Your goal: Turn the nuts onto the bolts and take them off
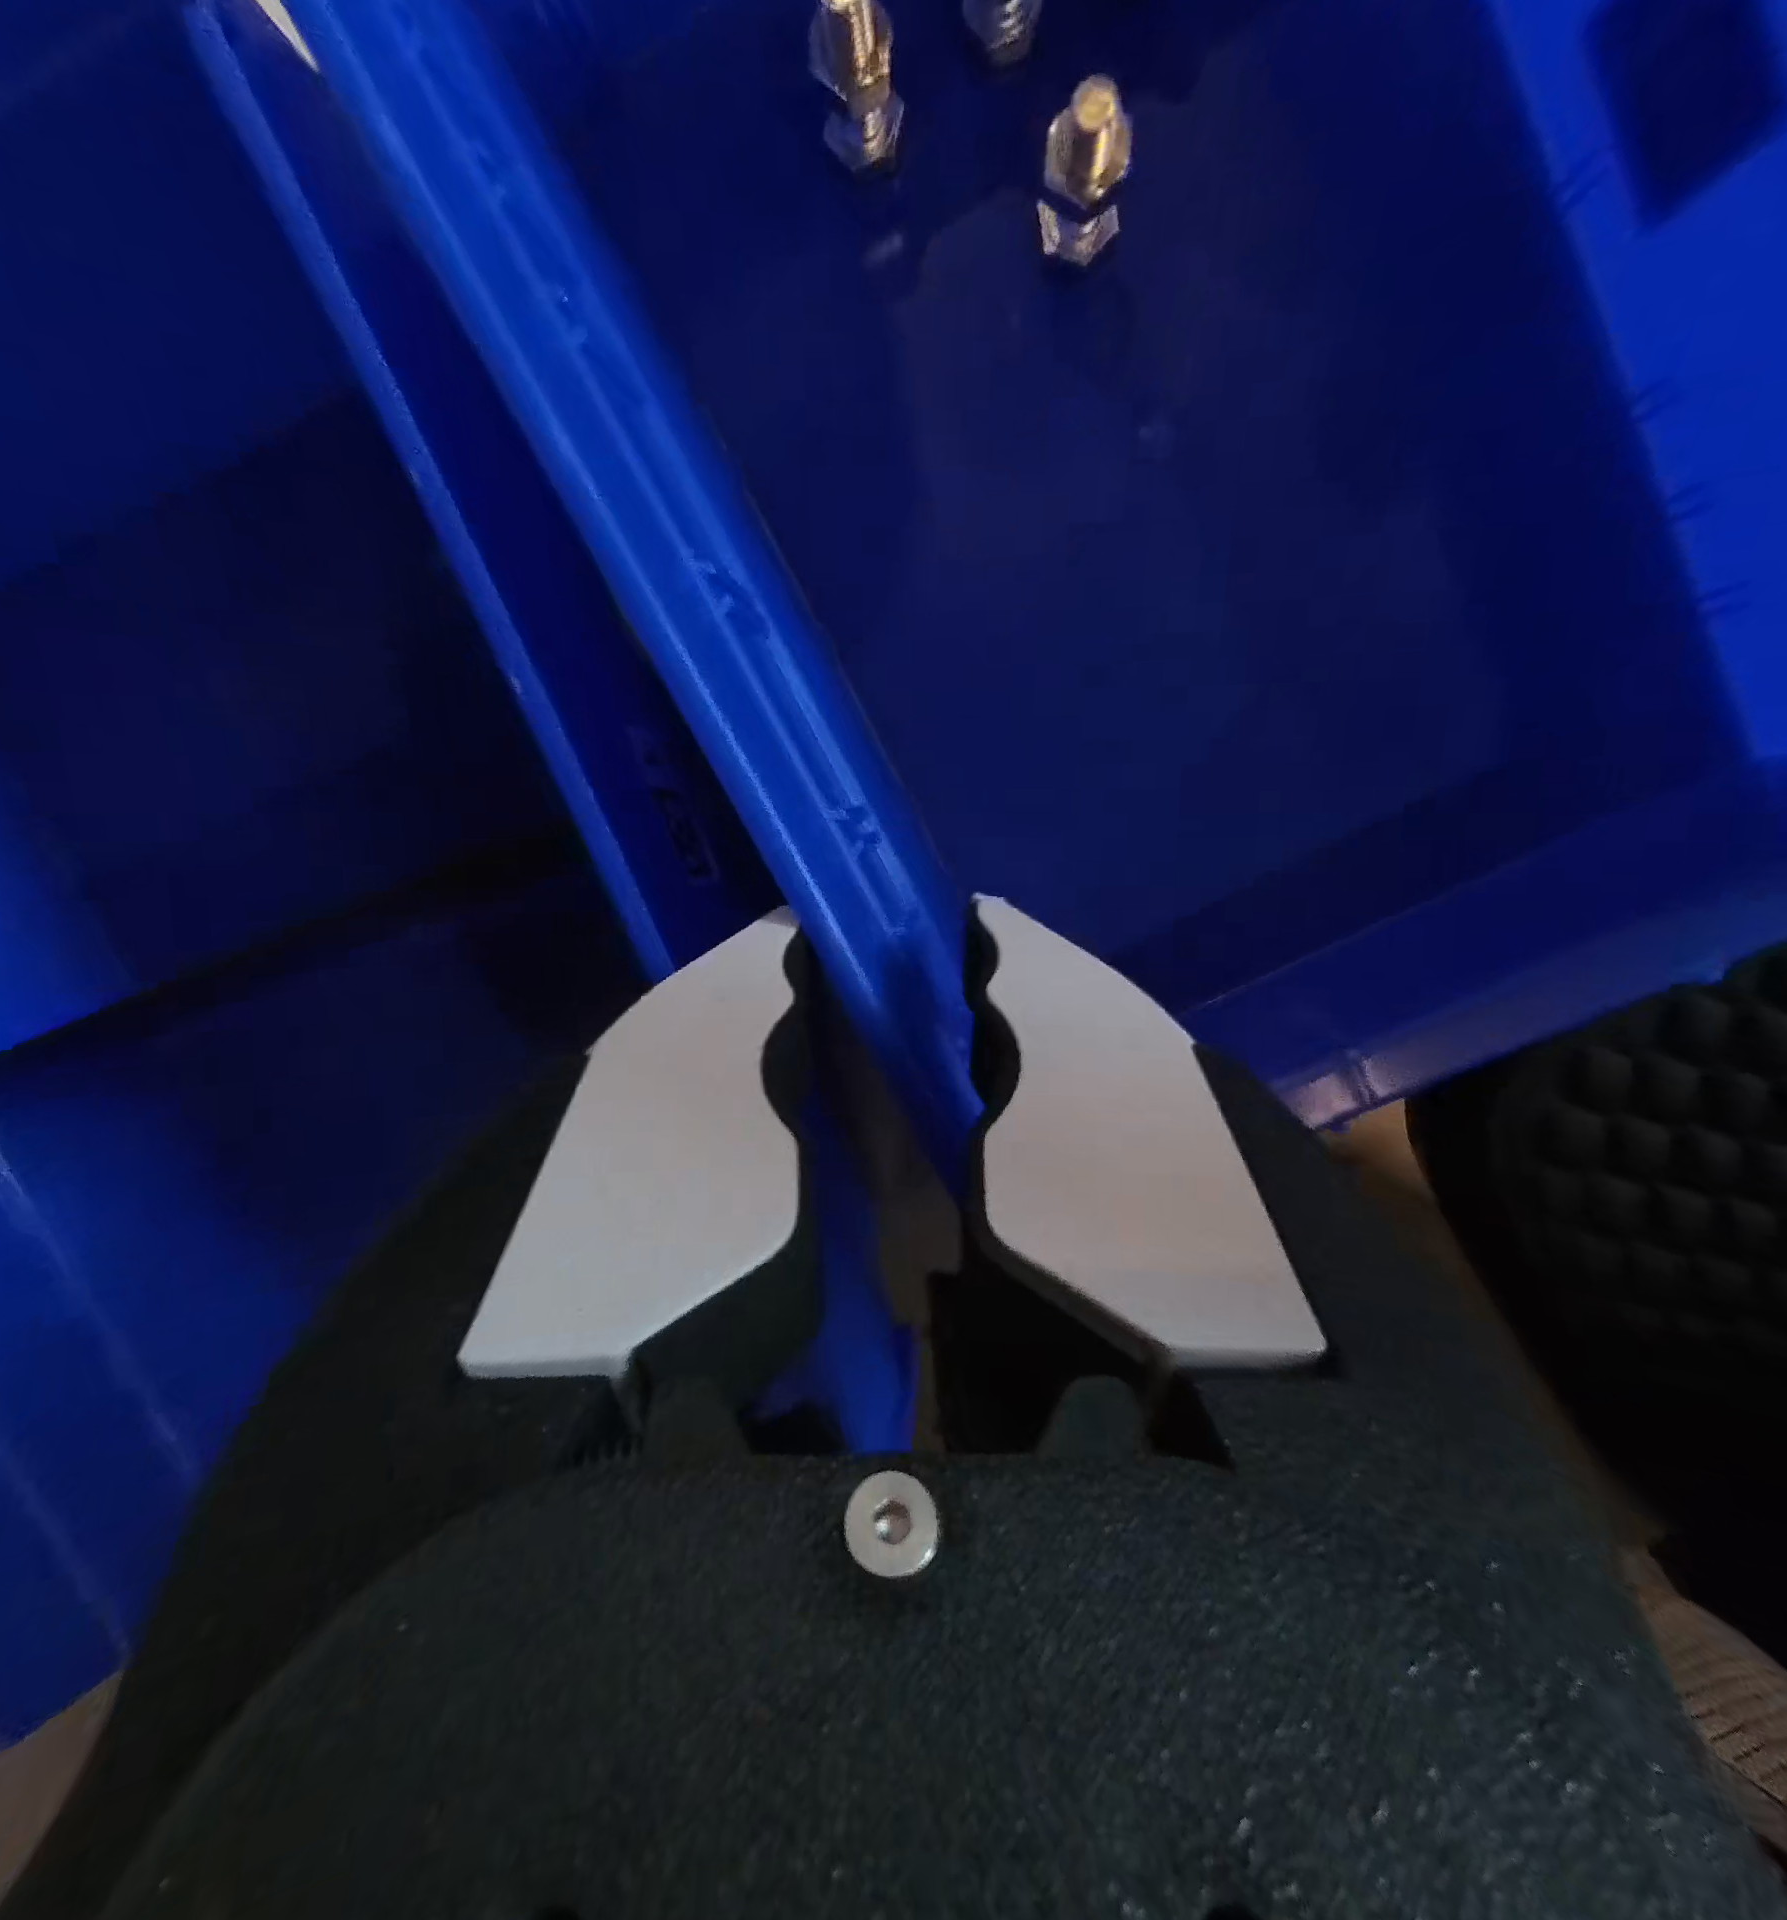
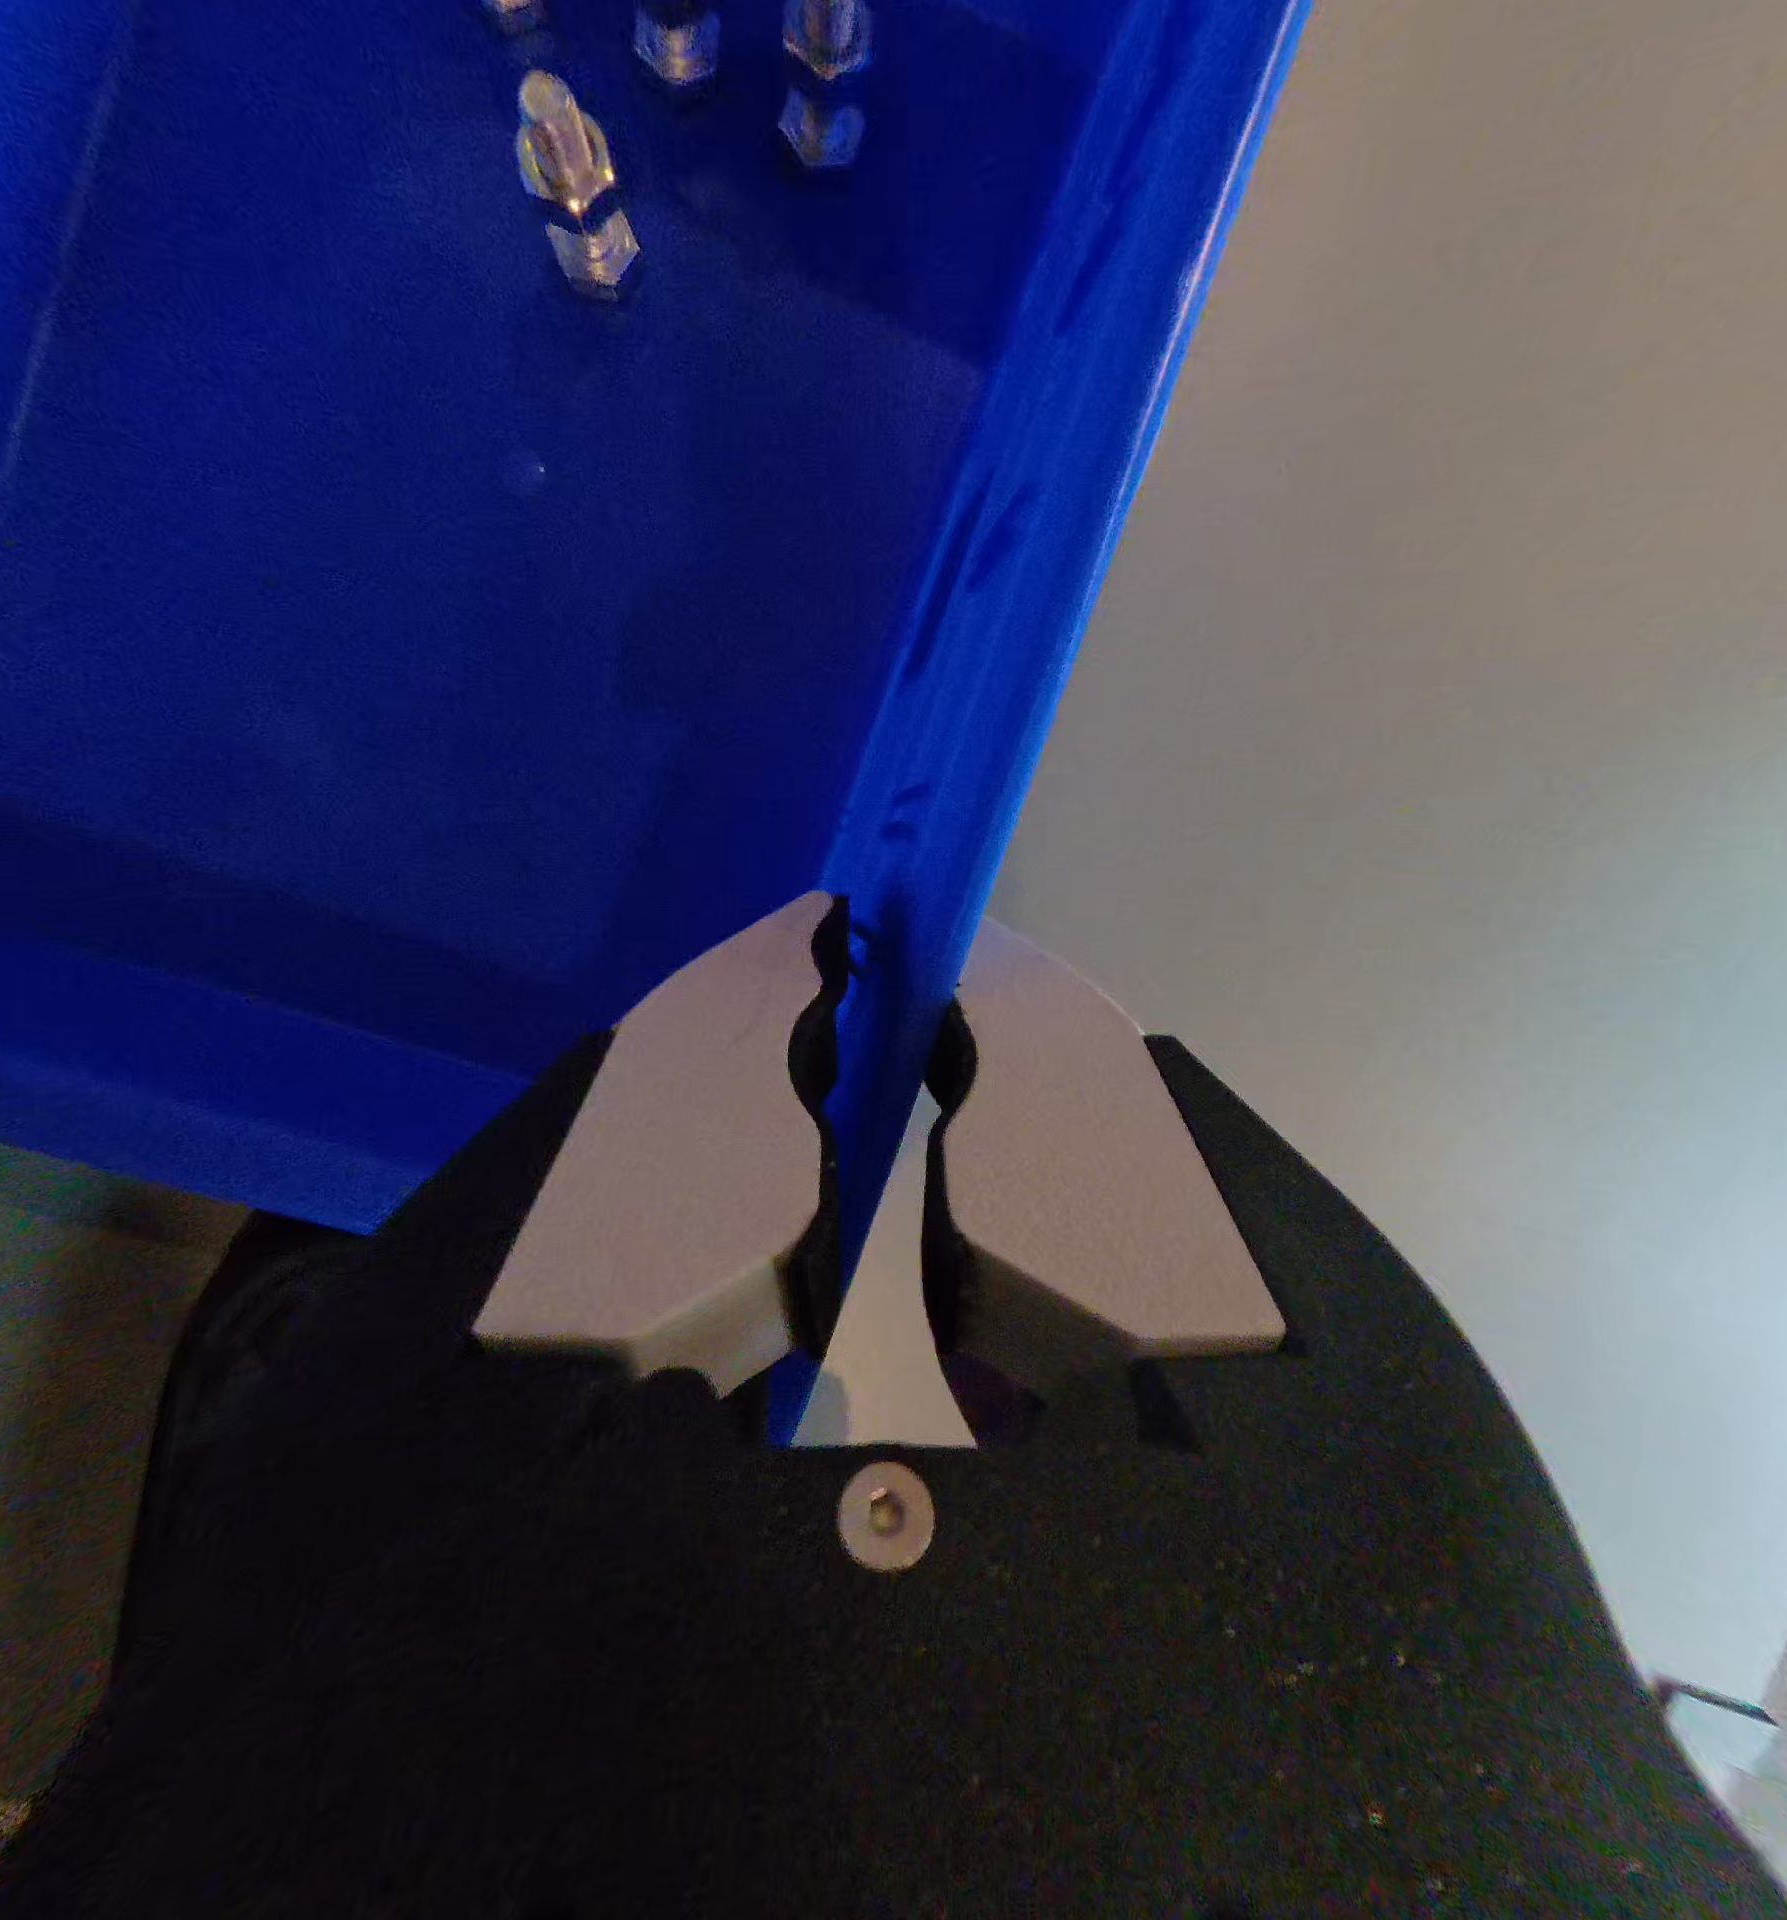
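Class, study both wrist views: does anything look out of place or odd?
Yes. Each gripper, left and right, clamps a wall of the blue bin, not hardware. The bolts lie at its far end.

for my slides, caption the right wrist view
Right gripper clamped on the blue bin wall, bolts inside.

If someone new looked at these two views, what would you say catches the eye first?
The bright blue bin fills both views, and each gripper, left gripper and right gripper, has its jaws shut on a side wall of it. Next come the shiny bolts with nuts on them, lying on the bin floor at the far end.
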The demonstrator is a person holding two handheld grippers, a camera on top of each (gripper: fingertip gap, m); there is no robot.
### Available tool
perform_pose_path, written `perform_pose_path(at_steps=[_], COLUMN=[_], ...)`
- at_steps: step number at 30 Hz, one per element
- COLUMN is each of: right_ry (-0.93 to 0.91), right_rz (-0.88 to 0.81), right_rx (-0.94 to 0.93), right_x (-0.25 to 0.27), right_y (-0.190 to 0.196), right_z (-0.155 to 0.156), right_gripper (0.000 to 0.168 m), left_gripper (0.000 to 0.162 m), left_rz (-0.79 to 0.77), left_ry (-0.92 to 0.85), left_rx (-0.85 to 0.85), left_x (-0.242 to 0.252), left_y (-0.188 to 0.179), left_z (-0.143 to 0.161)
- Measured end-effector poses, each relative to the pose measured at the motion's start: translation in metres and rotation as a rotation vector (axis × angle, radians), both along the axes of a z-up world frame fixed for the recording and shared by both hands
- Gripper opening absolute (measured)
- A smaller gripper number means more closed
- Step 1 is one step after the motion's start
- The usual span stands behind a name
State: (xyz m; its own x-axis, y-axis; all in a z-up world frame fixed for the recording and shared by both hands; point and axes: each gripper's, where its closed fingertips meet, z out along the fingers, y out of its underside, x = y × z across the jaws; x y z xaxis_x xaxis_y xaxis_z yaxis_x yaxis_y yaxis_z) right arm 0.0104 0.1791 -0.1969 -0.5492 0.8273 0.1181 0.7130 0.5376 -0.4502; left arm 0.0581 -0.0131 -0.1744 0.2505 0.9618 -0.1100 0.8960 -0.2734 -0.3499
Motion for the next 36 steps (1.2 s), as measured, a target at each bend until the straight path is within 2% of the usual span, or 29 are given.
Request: perform_pose_path(at_steps=[4,11,22,26,32,36], right_ry=[0.008,0.047,0.197,0.226,0.269,0.286], right_rz=[-0.021,-0.037,-0.029,-0.011,0.032,0.007], right_rx=[-0.061,-0.126,-0.107,-0.100,-0.071,-0.064], right_x=[0.001,0.000,0.002,0.009,0.017,0.020], right_y=[-0.001,0.004,-0.004,-0.020,-0.067,-0.083], right_z=[0.000,0.004,0.063,0.088,0.123,0.144], right_gripper=[0.008,0.007,0.006,0.006,0.006,0.006], left_gripper=[0.012,0.006,0.005,0.006,0.005,0.006], left_rz=[0.028,-0.001,-0.032,-0.022,0.020,-0.012], left_ry=[0.006,0.086,0.223,0.250,0.294,0.305], left_rx=[-0.030,0.014,0.090,0.094,0.122,0.128], left_x=[-0.005,-0.013,-0.019,-0.011,0.005,0.004], left_y=[-0.001,0.010,0.004,-0.011,-0.056,-0.073], left_z=[0.001,0.011,0.057,0.079,0.106,0.125])
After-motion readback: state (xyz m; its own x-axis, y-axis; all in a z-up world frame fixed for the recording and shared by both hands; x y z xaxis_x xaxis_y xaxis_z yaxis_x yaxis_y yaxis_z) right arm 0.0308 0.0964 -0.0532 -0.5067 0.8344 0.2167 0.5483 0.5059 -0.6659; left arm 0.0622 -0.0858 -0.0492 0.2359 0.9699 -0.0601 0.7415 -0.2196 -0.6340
